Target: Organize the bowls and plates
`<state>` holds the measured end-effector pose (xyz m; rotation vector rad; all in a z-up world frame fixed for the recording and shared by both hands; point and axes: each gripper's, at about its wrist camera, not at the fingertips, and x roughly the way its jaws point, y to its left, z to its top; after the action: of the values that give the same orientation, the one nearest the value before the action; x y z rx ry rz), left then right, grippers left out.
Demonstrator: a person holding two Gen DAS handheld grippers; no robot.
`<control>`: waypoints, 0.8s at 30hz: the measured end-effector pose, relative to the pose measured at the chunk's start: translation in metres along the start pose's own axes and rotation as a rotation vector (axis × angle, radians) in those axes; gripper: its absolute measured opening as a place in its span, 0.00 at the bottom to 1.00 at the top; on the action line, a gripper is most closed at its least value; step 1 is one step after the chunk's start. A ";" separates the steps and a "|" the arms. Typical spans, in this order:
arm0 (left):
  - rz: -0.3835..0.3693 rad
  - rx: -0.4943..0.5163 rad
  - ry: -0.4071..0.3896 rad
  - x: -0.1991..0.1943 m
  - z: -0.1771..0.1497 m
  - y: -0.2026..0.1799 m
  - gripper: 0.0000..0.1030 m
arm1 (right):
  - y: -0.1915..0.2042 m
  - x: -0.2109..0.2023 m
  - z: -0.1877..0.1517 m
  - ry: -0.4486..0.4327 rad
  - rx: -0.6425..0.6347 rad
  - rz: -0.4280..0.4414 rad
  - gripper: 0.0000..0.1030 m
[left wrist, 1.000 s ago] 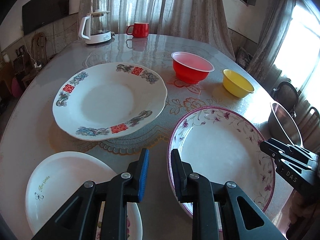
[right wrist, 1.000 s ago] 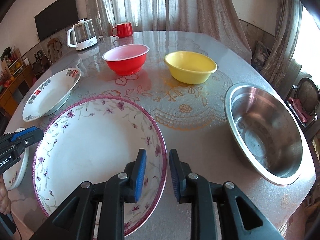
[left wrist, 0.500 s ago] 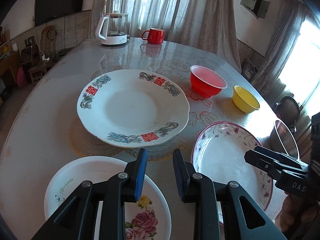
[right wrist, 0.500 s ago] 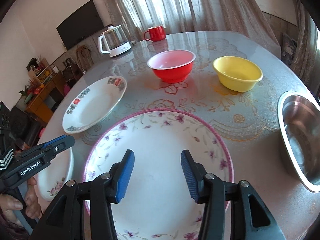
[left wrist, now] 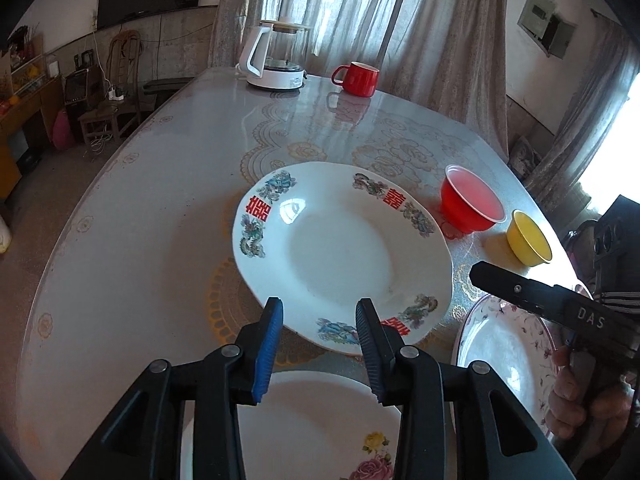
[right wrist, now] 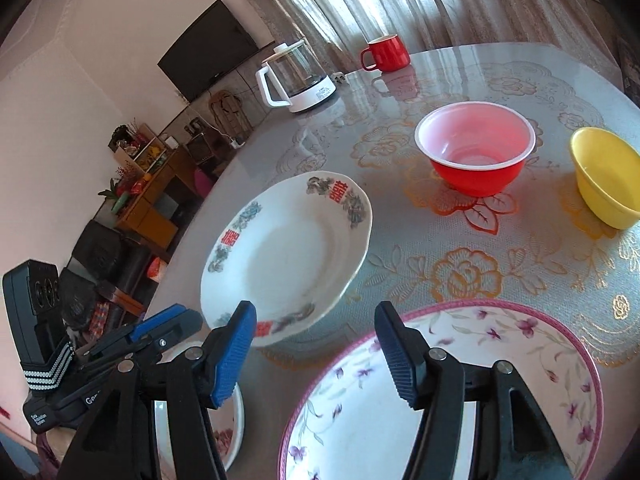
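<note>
- The left gripper hangs over the near edge of the table, its jaws spreading with nothing between them; it points at the near rim of the white plate with red characters.
- The right gripper has its jaws partly apart and drawing in a little, also empty. It sits above the gap between that plate and the purple-rimmed plate.
- The white plate with red characters lies toward the middle of the table, flat and on its own. The purple-rimmed plate is at the near edge on the right, and a rose-printed plate is at the near edge just under the left gripper.
- The red bowl and the yellow bowl stand apart from each other toward the right side of the table, both upright and empty.
- The plates look like glazed ceramic: stiff, fairly heavy, breakable and slick. I judge the rim to be the only good hold, one finger above and one below, taken where it lifts off the table.
- A single pinch at the rim will let a wide plate droop, so a deep bite seems wise.
- The bowls look like light plastic; pinching the wall at the lip should do.
- The glossy table cover may let dishes slide when pushed.
</note>
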<state>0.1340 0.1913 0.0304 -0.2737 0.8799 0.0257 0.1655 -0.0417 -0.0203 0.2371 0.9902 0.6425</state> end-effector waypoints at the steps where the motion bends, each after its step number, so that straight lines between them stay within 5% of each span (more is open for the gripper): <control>1: 0.010 -0.008 -0.007 0.000 0.003 0.005 0.39 | -0.002 0.006 0.005 0.007 0.018 -0.001 0.40; 7: 0.013 -0.065 -0.002 0.016 0.029 0.041 0.47 | -0.016 0.028 0.021 0.032 0.077 -0.040 0.33; 19: -0.062 -0.067 0.052 0.066 0.053 0.062 0.45 | -0.033 0.061 0.033 0.094 0.115 -0.044 0.27; 20: -0.068 -0.064 0.056 0.070 0.054 0.062 0.43 | -0.033 0.063 0.034 0.098 0.110 -0.043 0.25; 22: -0.082 -0.062 0.072 0.079 0.056 0.062 0.24 | -0.031 0.067 0.034 0.107 0.101 -0.038 0.23; 24: -0.071 -0.057 0.075 0.086 0.058 0.059 0.23 | -0.028 0.073 0.034 0.117 0.089 -0.033 0.20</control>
<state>0.2251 0.2551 -0.0131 -0.3604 0.9447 -0.0254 0.2332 -0.0172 -0.0659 0.2630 1.1343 0.5878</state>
